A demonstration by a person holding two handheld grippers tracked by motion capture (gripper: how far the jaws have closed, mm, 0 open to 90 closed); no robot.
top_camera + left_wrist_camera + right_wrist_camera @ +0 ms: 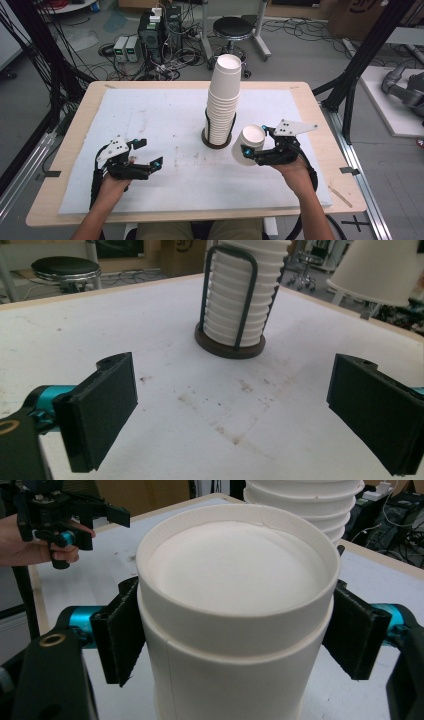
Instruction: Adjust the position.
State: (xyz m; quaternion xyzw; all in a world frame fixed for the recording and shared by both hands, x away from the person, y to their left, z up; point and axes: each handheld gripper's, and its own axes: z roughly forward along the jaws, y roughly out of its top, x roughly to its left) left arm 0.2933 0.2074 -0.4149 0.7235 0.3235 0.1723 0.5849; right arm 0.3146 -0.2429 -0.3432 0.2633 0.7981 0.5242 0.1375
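A tall stack of white paper cups stands in a dark wire holder at the middle of the white mat. Just right of it, my right gripper is shut on a white paper cup lifted off the mat. In the right gripper view that cup shows its recessed base, with both pads pressed on its sides. My left gripper hovers low over the mat's front left, open with nothing between its jaws. The left gripper view looks past its gripper at the stack.
The mat covers a wooden table and has faint stains at its middle. Behind the table on the floor are a black stool, electronics boxes and tangled cables. Black frame poles rise at both sides.
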